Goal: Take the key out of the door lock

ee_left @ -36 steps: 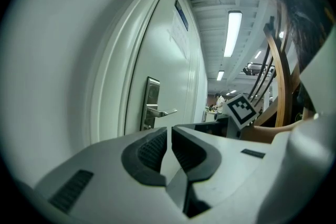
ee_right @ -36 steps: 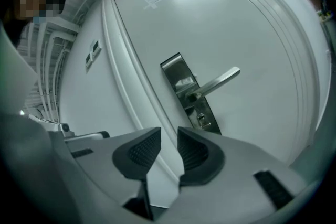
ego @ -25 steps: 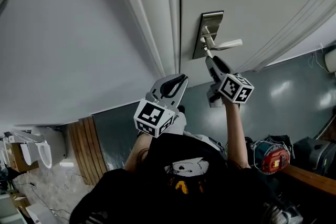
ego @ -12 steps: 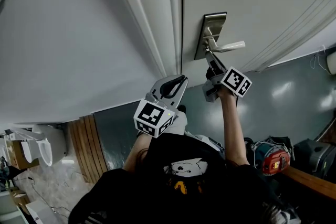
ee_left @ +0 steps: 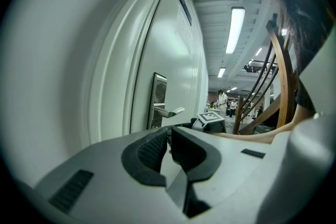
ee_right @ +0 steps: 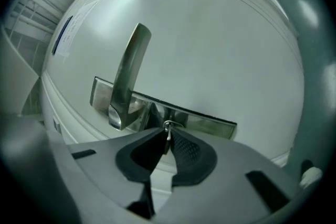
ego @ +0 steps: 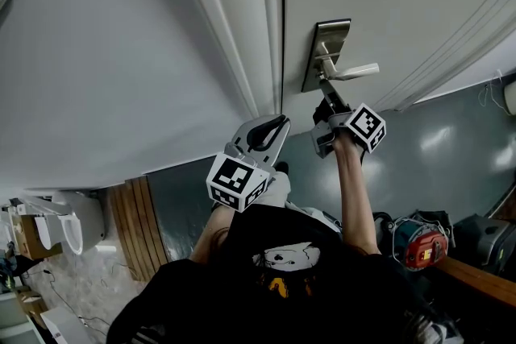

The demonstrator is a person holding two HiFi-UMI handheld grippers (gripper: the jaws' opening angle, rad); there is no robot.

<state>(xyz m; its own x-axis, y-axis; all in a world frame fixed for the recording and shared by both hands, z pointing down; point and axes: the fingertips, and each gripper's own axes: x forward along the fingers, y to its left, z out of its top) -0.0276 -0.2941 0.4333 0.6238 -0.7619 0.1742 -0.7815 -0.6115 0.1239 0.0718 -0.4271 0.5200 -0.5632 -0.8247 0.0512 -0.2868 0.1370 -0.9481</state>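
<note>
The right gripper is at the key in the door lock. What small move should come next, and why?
Probably finish the squeeze before pulling: the right gripper's jaws are closing with the key between their tips, and the key sits in the lock.

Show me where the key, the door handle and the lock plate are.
key [ee_right: 168,135]: right gripper view, thin edge just below its ring.
door handle [ee_right: 129,73]: right gripper view, middle of the lever.
lock plate [ego: 330,35]: head view, upper part above the handle.
</note>
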